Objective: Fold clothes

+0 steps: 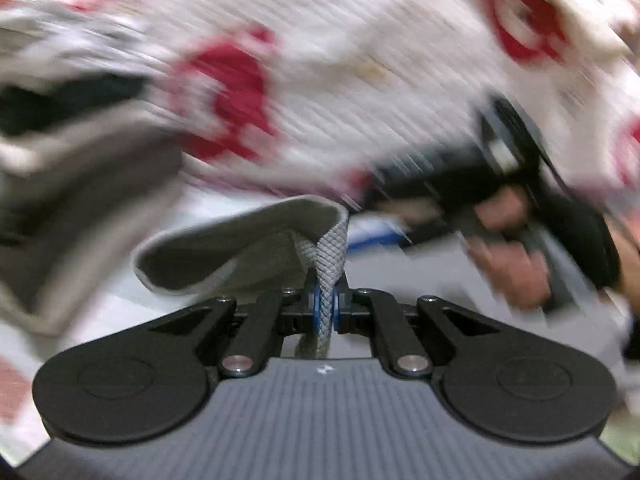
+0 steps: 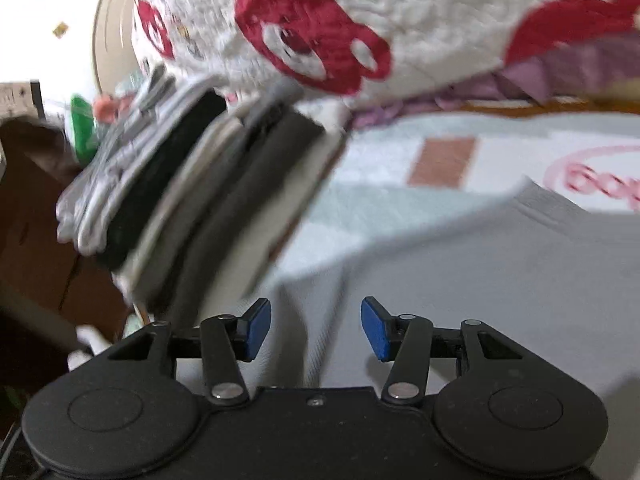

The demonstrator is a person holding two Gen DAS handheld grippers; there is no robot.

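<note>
Between the fingers: left gripper (image 1: 327, 304) is clamped on a fold of the grey garment (image 1: 240, 240), its ribbed edge pinched narrow between the blue pads.
Right gripper (image 2: 316, 330): fingers apart, nothing between them, hovering over pale grey cloth (image 2: 460, 280) spread ahead of the tips on the bed sheet (image 2: 380, 160).
Slip risk: that pinch is thin; a sharp tug could pull the edge free.
Snag risk: left of the right fingers, a stack of folded clothes (image 2: 192, 184) stands close; a sweep that way could topple it.
Crowding: bear-print quilt (image 2: 400, 20) bunched beyond both fingertips.
Open room: ahead-right of the right fingers.
</note>
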